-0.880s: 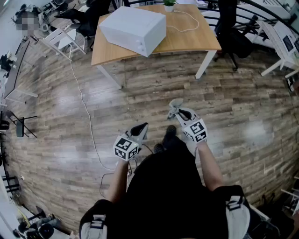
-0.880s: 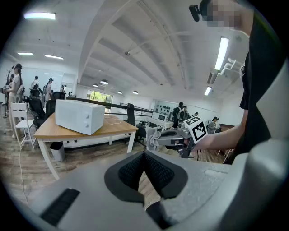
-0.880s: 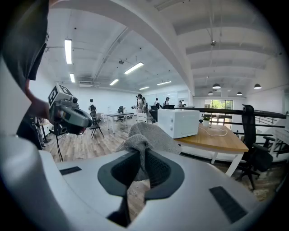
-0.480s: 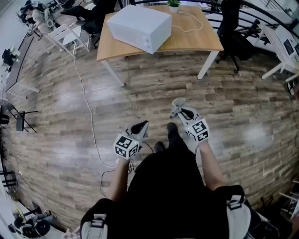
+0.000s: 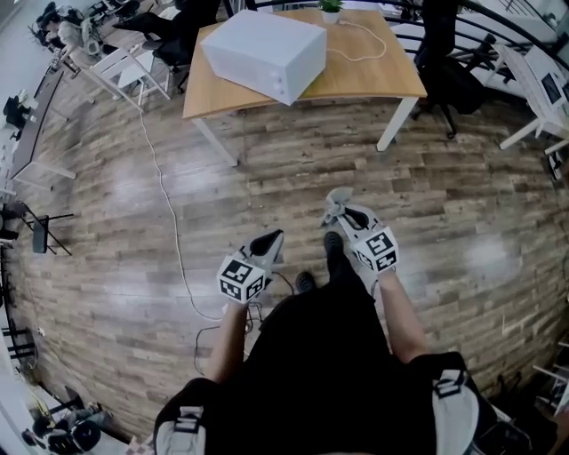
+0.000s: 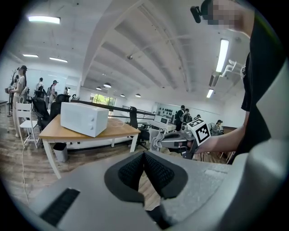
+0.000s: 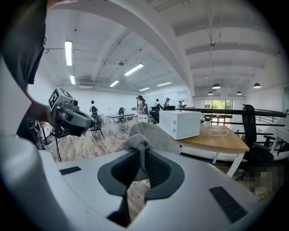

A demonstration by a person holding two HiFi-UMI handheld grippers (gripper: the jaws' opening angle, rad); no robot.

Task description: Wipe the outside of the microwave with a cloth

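A white microwave (image 5: 264,53) stands on a wooden table (image 5: 356,75) far ahead of me; it also shows in the left gripper view as the microwave (image 6: 84,118) and in the right gripper view as the microwave (image 7: 179,123). My right gripper (image 5: 336,209) is shut on a grey cloth (image 7: 146,140), whose bunch sticks out past the jaws as the cloth (image 5: 334,201). My left gripper (image 5: 271,240) is shut with nothing in it, pads pressed together. Both are held low over the floor, well short of the table.
A white cable (image 5: 164,204) runs across the wooden floor to the left. A small potted plant (image 5: 331,9) and a cord lie on the table behind the microwave. Office chairs (image 5: 449,62) stand right of the table, a white chair (image 5: 124,67) left.
The view has shifted slightly toward the table as the person steps forward. Both grippers keep their pose, the cloth still held in the right one.
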